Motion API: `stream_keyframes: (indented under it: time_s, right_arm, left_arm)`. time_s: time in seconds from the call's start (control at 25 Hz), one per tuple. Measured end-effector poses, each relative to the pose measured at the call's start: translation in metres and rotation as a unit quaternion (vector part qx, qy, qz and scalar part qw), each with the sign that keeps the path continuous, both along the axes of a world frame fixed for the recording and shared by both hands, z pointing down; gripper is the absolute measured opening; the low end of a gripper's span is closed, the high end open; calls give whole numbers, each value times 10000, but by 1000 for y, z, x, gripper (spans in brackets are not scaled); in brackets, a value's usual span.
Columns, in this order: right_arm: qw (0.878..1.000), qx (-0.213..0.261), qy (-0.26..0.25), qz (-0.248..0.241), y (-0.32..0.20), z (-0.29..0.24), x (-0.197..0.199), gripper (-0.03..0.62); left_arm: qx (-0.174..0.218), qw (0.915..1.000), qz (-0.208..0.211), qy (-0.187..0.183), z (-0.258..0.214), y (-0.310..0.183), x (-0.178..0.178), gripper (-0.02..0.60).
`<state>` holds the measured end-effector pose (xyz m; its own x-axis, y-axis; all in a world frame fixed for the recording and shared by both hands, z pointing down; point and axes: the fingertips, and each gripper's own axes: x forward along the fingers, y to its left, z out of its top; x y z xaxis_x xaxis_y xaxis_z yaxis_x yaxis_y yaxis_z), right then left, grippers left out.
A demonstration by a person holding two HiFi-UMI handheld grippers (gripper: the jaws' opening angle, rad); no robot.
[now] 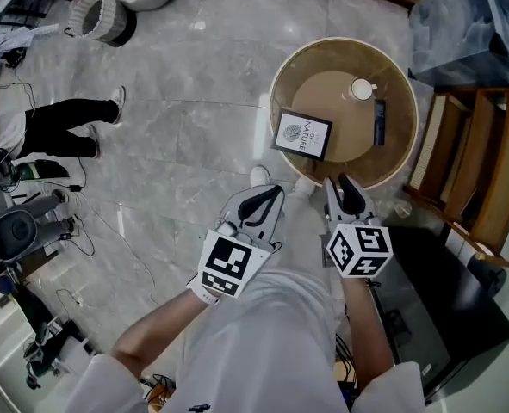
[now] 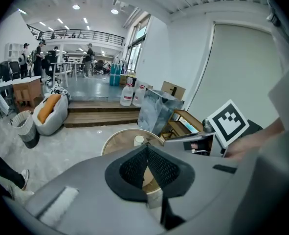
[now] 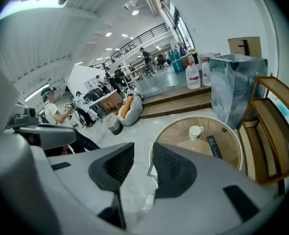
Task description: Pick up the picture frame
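Both grippers are hovering near of the round table point(image 1: 290, 69), with the picture frame point(image 1: 302, 134) untouched.
Left gripper point(image 1: 271, 198) is keeping its jaws pressed together on nothing, while right gripper point(image 1: 340, 186) is holding its jaws well apart and empty, pointing toward the table's near edge. The frame is lying flat on the table's near-left part, one corner reaching the rim, well apart from the white cup point(image 1: 361, 89) farther in. It is showing a thin dark border around a pale print with an emblem. Likely risk: jaws nudging the flat frame sideways could be sliding it off the rim, or slipping on its smooth face.
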<state>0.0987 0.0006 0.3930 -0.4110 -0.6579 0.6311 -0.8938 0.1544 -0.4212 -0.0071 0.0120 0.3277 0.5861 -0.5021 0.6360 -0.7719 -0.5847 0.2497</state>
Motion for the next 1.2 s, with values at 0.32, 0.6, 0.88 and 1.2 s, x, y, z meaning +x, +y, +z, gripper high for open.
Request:
stream_keyframes:
  time_s: [0.32, 0.6, 0.88, 1.2]
  right_arm:
    - [9982, -419, 278, -330, -19, 89, 1, 95]
    - [9960, -838, 286, -130, -34, 168, 8, 100]
    - [9921, -1168, 451, 67, -39, 247, 10, 101]
    - [9860, -1525, 665, 120, -30, 319, 13, 103]
  left_arm:
    - [-187, 9997, 32, -122, 68, -25, 2, 3]
    - [-400, 9989, 107, -232, 128, -37, 4, 3]
    - [-547, 9979, -31, -360, 187, -51, -1, 3]
    - [-622, 9974, -164, -332, 232, -63, 3, 3]
